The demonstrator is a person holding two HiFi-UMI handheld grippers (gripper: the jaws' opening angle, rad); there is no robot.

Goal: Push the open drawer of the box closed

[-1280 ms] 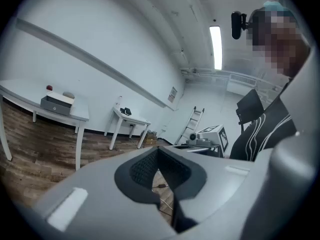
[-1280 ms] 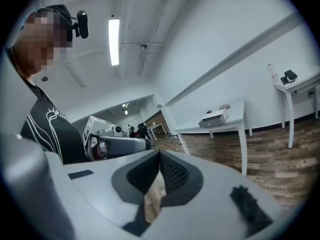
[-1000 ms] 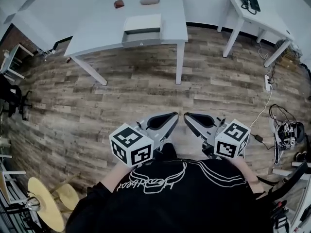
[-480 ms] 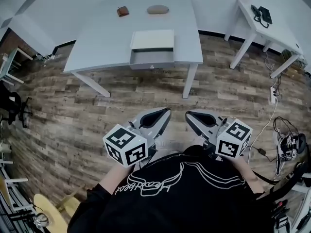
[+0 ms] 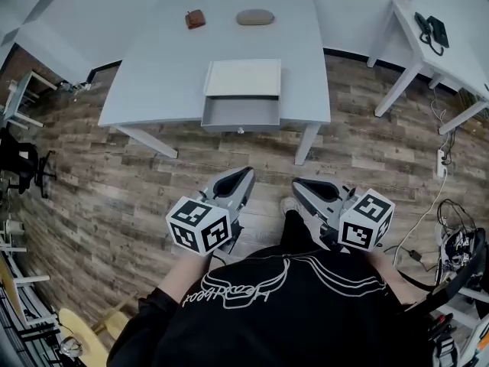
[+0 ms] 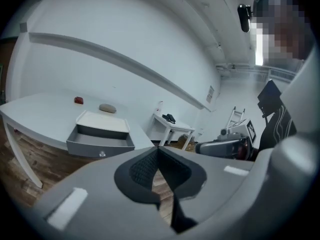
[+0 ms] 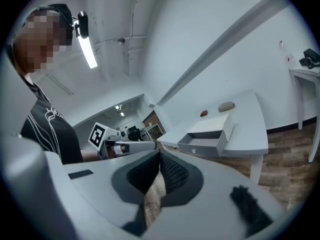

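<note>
Left gripper (image 5: 244,174): held low in front of the person's body, tips toward the table; fingers together at the tips, nothing between them
Right gripper (image 5: 296,183): just beside the left one, also aimed at the table; fingers closed tip to tip, empty
Drawer (image 5: 241,114): pulled out of the box toward the person; its grey front, with a small knob (image 5: 241,131), sits at the table's near edge; the inside looks empty
Box (image 5: 243,78): pale, flat-topped, on the near half of the table, square to its edge
Edges: two table legs (image 5: 306,144) slant down on either side of the drawer; the drawer front faces the grippers, well apart from them
Open room: bare wood floor (image 5: 114,197) lies between the grippers and the table
Surface: white table (image 5: 153,75); at its far side a small red-brown thing (image 5: 195,19) and a grey oval thing (image 5: 255,17), both well apart from the box
Room: white walls; a second white table (image 5: 451,60) at the right with a black device (image 5: 432,29) on it; cables (image 5: 458,243) on the floor at the right
</note>
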